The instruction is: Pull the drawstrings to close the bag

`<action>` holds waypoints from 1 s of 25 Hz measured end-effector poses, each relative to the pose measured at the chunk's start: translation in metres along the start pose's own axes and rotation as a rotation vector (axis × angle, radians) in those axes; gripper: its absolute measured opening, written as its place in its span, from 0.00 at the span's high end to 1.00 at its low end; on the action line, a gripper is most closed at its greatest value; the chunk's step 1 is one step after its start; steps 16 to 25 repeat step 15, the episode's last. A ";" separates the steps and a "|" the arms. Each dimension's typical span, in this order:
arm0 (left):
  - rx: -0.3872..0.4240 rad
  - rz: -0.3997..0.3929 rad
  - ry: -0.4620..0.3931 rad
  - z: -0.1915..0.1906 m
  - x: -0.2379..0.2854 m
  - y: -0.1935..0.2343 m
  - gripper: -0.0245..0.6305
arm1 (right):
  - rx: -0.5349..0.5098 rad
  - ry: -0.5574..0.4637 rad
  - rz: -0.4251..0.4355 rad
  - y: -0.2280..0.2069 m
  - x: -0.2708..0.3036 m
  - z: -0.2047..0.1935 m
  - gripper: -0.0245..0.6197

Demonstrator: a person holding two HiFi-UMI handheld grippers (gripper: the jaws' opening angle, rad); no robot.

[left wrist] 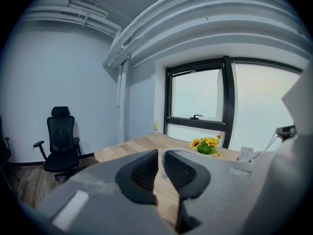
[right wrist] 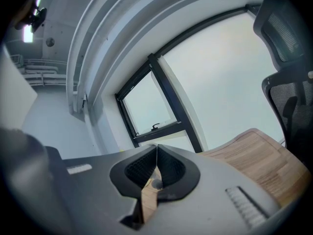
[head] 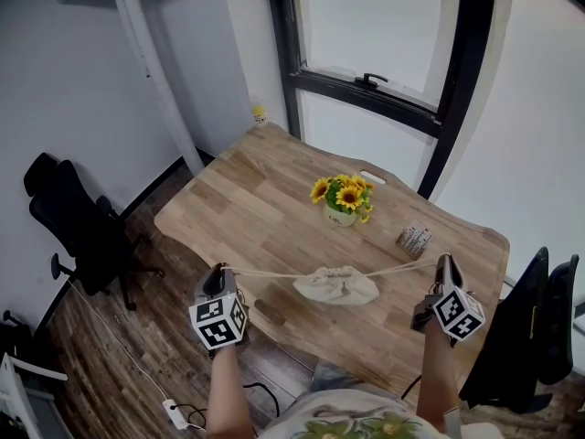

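Note:
A cream cloth bag (head: 335, 285) lies on the wooden table (head: 265, 208) near its front edge, its mouth gathered tight. One drawstring (head: 265, 273) runs taut from the bag leftward to my left gripper (head: 218, 276). The other drawstring (head: 404, 268) stretches right to my right gripper (head: 444, 264). Both grippers are held far apart, level with the bag, each shut on its string end. In the left gripper view the left gripper (left wrist: 161, 153) shows only a narrow slit between its pads. In the right gripper view the right gripper (right wrist: 157, 149) has its pads pressed together.
A small pot of sunflowers (head: 343, 199) stands mid-table behind the bag, with a small box (head: 414, 240) to its right. Black office chairs stand at the left (head: 78, 227) and right (head: 535, 327) of the table. A window (head: 384, 35) lies beyond the far edge.

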State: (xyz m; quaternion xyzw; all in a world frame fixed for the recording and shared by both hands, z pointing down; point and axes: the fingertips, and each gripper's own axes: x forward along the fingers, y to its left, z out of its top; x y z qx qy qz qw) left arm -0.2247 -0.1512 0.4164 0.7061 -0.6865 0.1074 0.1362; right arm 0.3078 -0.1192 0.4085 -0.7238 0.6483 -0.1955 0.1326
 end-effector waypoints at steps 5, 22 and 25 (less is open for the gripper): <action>0.006 0.002 0.002 0.002 -0.001 -0.002 0.89 | -0.002 0.005 0.002 -0.002 0.000 0.001 0.95; 0.011 0.002 -0.002 0.004 0.004 -0.006 0.89 | -0.019 0.014 -0.004 -0.005 0.002 0.000 0.95; 0.011 0.002 -0.002 0.004 0.004 -0.006 0.89 | -0.019 0.014 -0.004 -0.005 0.002 0.000 0.95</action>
